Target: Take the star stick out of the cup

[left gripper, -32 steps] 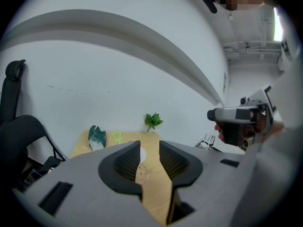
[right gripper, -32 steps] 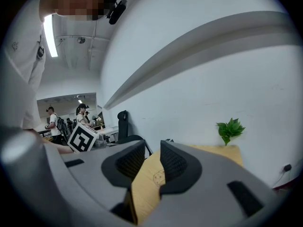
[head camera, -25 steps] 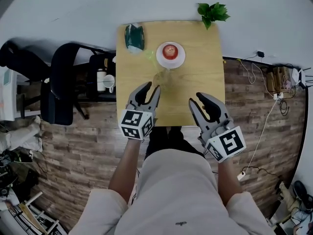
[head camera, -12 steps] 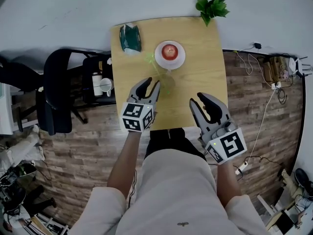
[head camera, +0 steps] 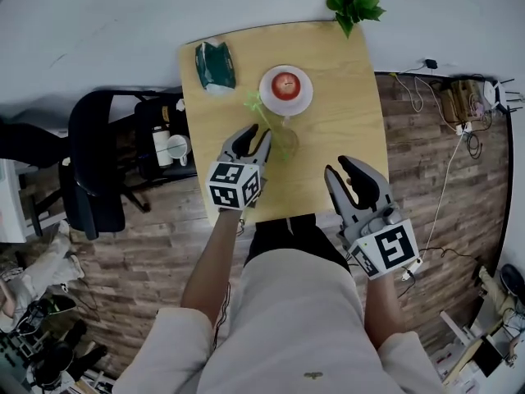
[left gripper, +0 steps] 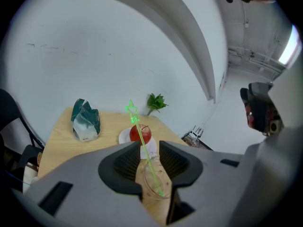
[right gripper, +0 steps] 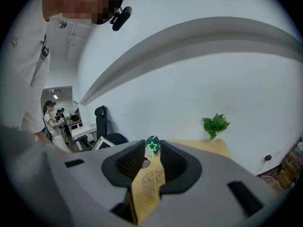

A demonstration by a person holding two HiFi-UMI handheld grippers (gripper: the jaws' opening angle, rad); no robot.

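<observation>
Green, see-through plastic makes up the star stick point(left gripper: 146, 151), a thin rod with a star on top. It leans in the clear cup point(left gripper: 154, 181) near the middle of the wooden table point(head camera: 344, 130), its foot at the cup's bottom and its star tilted away toward the plate point(head camera: 305, 101). By its look it weighs next to nothing, is springy rather than stiff, and is smooth enough to slide between pads. I judge that a firm pinch on the bare shaft just above the cup's rim, or right under the star, is the place to hold it. The cup looks light too and could tip or drag along if the stick is pulled aslant; lifting along the stick's own lean would guard against that. The left gripper point(head camera: 254, 139) hovers just beside the cup with its jaws spread and nothing clamped; in its own view cup and stick show through the gap, ahead of the jaws. The right gripper point(head camera: 340, 171) hangs over the table's near edge, well apart from the cup, its jaws likewise spread and empty. Beyond the cup a red apple point(head camera: 285, 84) sits on the white plate, a dark green bag point(head camera: 215, 64) lies near the far left corner, and a leafy plant point(head camera: 354, 6) shows at the far right
</observation>
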